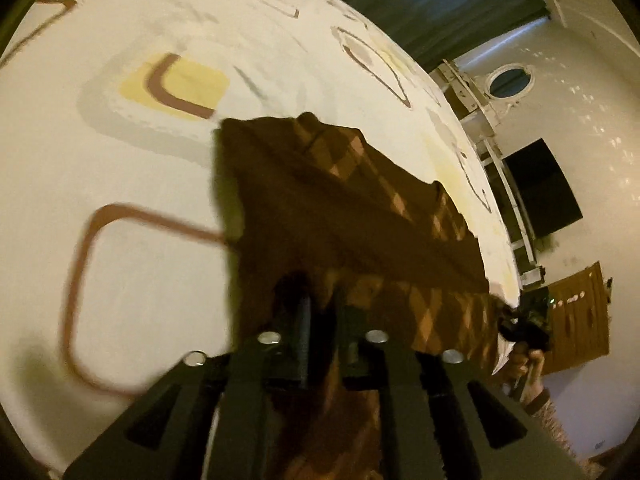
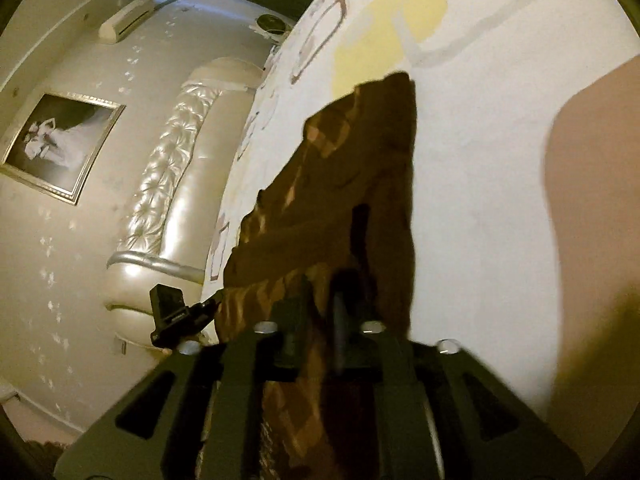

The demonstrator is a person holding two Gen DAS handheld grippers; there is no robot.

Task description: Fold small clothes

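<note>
A small brown garment [image 1: 340, 200] with a tan diamond pattern lies folded on the bed's white sheet [image 1: 120, 160]. Its near edge runs between the jaws of my left gripper [image 1: 320, 300], which stand slightly apart and open, with the cloth loose between them. From the right wrist the same garment [image 2: 360, 160] stretches away over the sheet [image 2: 480, 180]. My right gripper [image 2: 320, 292] is at the garment's near end, also slightly open, with cloth lying between its fingers. The fingertips of both are dark and partly lost against the fabric.
The sheet carries yellow and brown square prints. A padded headboard [image 2: 168, 180], a framed picture [image 2: 60, 144] and an air conditioner [image 2: 128, 18] are off the bed's left side. A hand [image 1: 524, 364] shows at the bed's edge. A blurred tan shape [image 2: 592, 200] fills the right.
</note>
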